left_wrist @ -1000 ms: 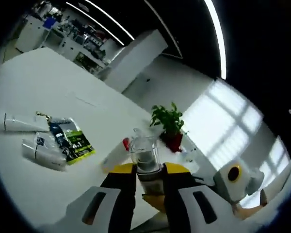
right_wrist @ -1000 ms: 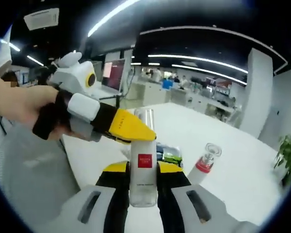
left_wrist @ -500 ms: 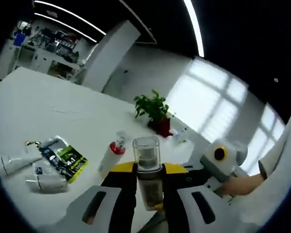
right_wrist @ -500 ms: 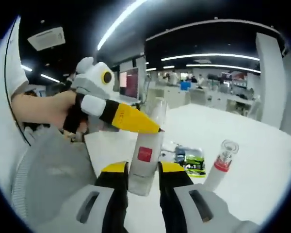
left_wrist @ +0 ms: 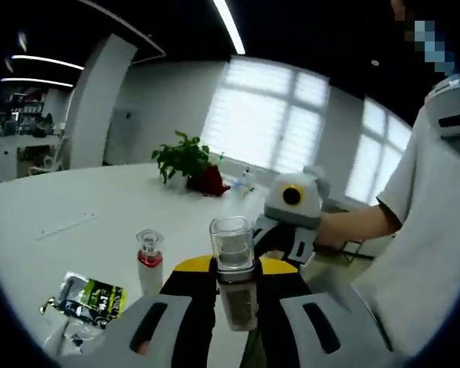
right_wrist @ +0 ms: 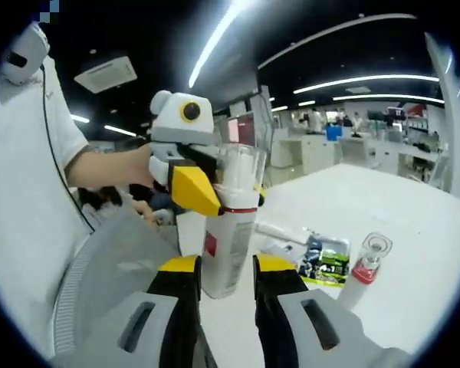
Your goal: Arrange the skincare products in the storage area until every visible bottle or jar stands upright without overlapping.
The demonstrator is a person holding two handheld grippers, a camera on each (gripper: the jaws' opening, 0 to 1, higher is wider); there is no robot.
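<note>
A white spray bottle with a clear cap and a small red label is held above the table by both grippers. My right gripper is shut on its body. My left gripper comes in from the left, its yellow jaws closed at the cap's base. In the left gripper view the same bottle stands between my left gripper's jaws, with the right gripper just behind it. A second bottle with a red collar and clear cap stands upright on the white table.
Green and black sachets and a white tube lie flat on the table beside the red-collared bottle. A potted plant stands at the far edge. A person's arm and white shirt are close on the right.
Both views have swung round with the hands. The held bottle now leans in the right gripper view, and the left gripper sits nearer and more head-on at its cap. Both grips hold.
</note>
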